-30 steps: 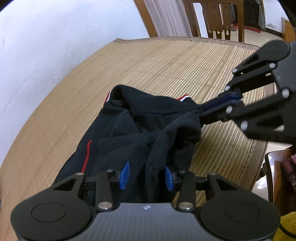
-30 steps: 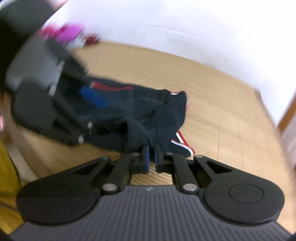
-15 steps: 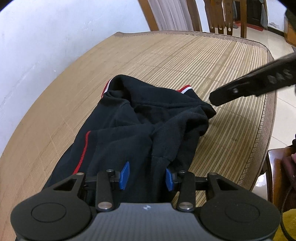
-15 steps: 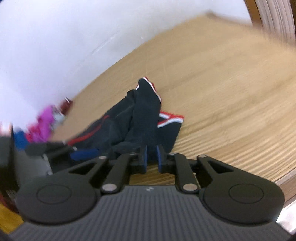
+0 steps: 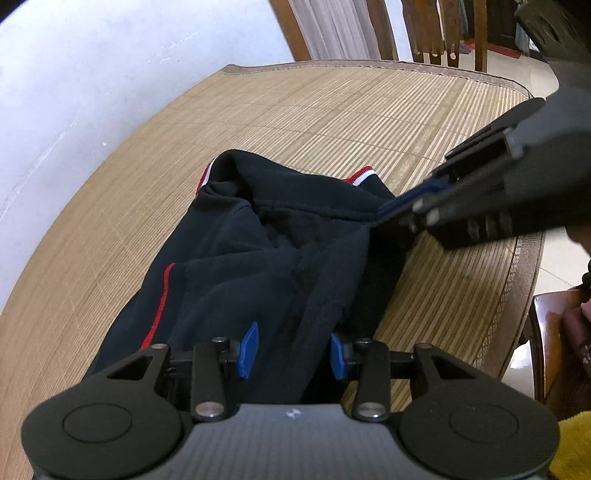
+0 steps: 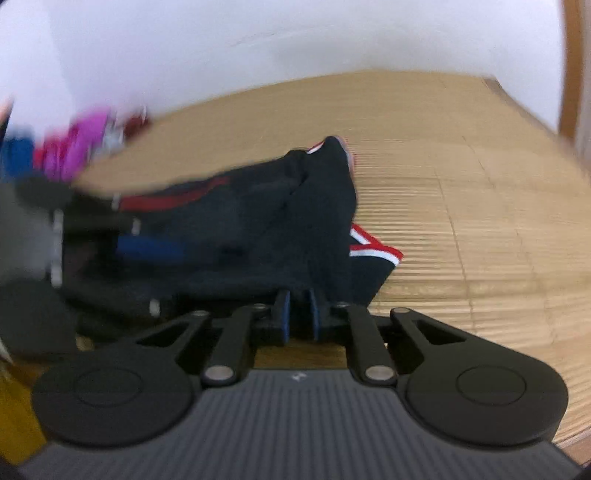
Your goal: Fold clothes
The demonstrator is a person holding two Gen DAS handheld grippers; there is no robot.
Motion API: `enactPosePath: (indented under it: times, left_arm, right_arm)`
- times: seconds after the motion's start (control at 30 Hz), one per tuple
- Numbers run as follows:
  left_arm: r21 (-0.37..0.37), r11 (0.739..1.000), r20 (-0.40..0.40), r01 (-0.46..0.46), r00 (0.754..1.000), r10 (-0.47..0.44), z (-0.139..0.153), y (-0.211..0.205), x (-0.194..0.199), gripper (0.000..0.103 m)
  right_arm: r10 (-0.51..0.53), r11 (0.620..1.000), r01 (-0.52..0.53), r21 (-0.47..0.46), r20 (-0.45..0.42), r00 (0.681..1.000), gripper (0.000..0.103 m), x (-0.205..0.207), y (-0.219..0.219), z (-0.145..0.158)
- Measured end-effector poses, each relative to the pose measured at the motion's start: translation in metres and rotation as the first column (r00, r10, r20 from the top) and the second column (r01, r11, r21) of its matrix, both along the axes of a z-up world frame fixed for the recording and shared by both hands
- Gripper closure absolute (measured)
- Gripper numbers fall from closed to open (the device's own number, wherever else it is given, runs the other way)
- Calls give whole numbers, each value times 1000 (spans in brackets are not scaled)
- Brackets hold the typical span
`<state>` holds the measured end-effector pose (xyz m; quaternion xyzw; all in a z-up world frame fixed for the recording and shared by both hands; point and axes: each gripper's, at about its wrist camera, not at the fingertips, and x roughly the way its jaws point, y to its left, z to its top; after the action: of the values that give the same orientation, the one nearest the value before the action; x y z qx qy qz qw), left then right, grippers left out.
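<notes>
A black garment (image 5: 258,258) with red and white trim lies bunched on a bamboo mat (image 5: 332,110). My left gripper (image 5: 291,350) is open, its blue pads on either side of the garment's near end, with cloth between them. My right gripper (image 5: 391,210) comes in from the right and meets the garment's right edge. In the blurred right wrist view the right gripper (image 6: 297,317) has its pads nearly together at the black cloth (image 6: 277,229); the cloth seems pinched there. The left gripper (image 6: 110,251) shows at left.
The mat covers a round table whose edge (image 5: 524,295) curves close on the right. A white wall (image 5: 92,74) runs along the left. Wooden chairs (image 5: 443,29) stand beyond the far edge. Pink and blue items (image 6: 74,147) lie at the table's far side.
My right gripper swung away from the garment half a second ago and has come back to its right edge. The garment's right side has shifted a little. My left gripper stays open in place.
</notes>
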<state>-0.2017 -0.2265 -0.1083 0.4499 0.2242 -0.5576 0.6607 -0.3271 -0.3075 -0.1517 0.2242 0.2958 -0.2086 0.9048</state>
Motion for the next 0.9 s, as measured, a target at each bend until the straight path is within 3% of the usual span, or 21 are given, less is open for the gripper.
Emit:
enactPosePath:
  times: [0.07,0.13,0.2,0.27,0.37,0.43,0.53,0.73,0.9]
  left_arm:
    - [3,1000,-7,-10,1000,10,4,3,2,59]
    - [-25,999,-27,-21,999,21,15,9,6,59]
    - [-59,998,-46,-29,999,27,25,15,10,57]
    - [-91,995,-66,-33,997,27,34,19,13,55]
    - [-104,994,-93,-35,995,26,39,21,17,53]
    - [-93,995,-108,-43,994,33,36,21,18,52]
    - [-66,996,-115,-56,992,49,29,19,18,52]
    - [-54,993,-96,-103,991,97,27,24,28,52]
    - [-68,979,-65,-190,980,186,38,46,61,49]
  right_arm:
    - [-58,993,53,104,47,997,87,-10,-8,5]
    - [-114,977,91,192,111,987,77,-27,-10,10]
    - [-200,945,140,295,183,963,40,-50,-13,9]
    - [-271,915,176,364,230,935,25,-69,-15,1]
    - [-360,856,229,464,216,907,25,-81,-22,-14]
    - [-408,793,214,570,237,882,25,-88,-24,-24]
    - [-436,733,162,661,274,857,25,-87,-24,-37]
    - [-406,786,198,586,247,880,25,-69,-22,-25]
    - [-411,824,265,501,205,889,25,-70,-11,-11]
